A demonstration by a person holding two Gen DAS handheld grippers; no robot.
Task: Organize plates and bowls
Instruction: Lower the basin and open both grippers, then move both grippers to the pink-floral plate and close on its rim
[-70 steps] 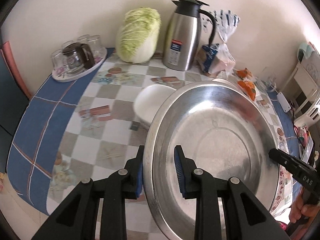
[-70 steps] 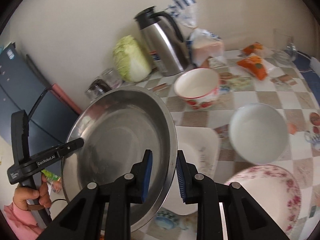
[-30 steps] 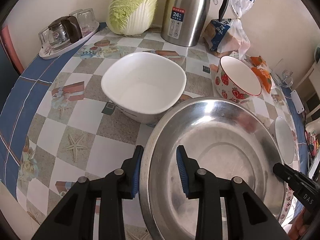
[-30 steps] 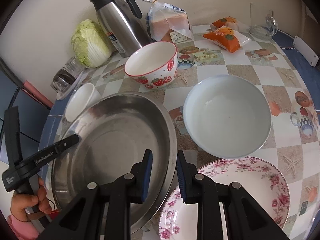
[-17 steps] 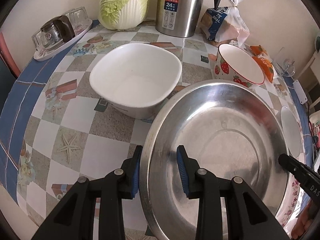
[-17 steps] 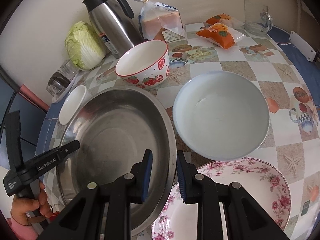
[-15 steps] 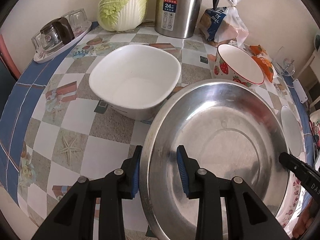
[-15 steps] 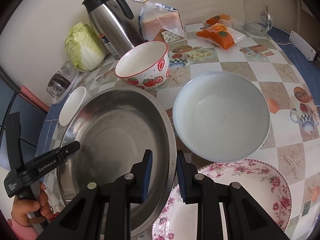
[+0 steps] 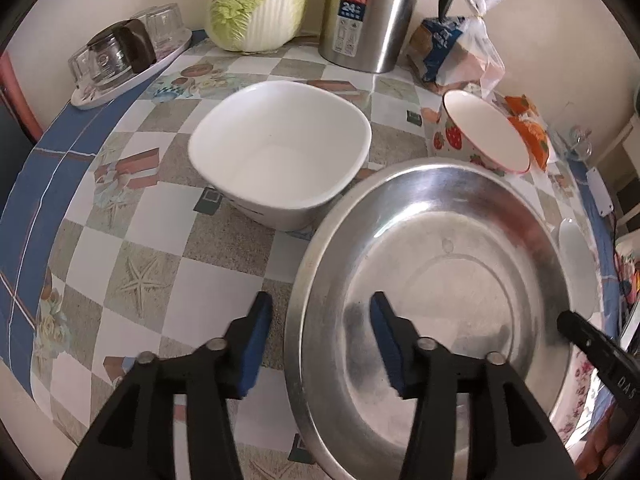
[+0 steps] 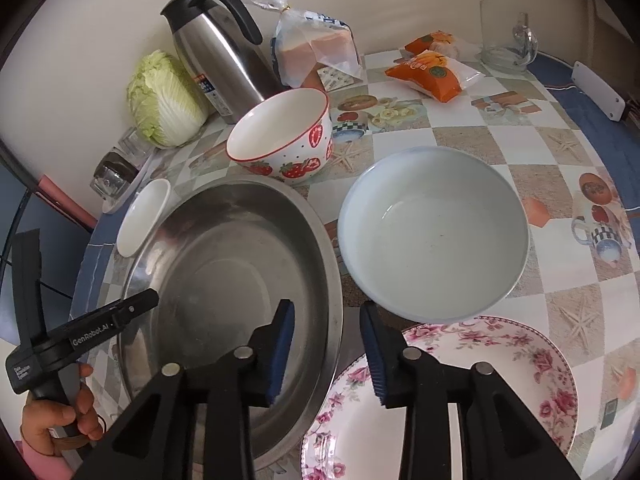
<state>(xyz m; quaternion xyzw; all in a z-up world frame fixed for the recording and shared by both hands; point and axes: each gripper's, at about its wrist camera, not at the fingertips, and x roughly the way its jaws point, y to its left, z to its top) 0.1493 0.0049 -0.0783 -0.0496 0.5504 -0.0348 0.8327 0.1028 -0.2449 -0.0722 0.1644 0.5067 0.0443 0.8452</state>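
A large steel basin [image 9: 440, 280] rests on the table; it also shows in the right wrist view [image 10: 224, 280]. My left gripper [image 9: 320, 320] is open, its jaws straddling the basin's left rim without touching. My right gripper [image 10: 326, 328] is open, straddling the basin's right rim. A white square bowl [image 9: 280, 152] sits beyond the basin on the left. A strawberry bowl [image 10: 284, 140] stands behind it. A pale round bowl [image 10: 432, 228] sits right of the basin. A floral plate [image 10: 460, 392] lies under my right gripper.
A steel thermos [image 10: 216, 44], a cabbage [image 10: 164, 100], a bread bag [image 10: 316, 48] and orange snack packs [image 10: 432, 72] stand along the wall. A tray of glasses [image 9: 124, 60] is at the back left. A glass mug [image 10: 504, 36] is at the far right.
The basin came down onto the table between the bowls. Both grippers, shut on its rim half a second ago, have opened and let it go.
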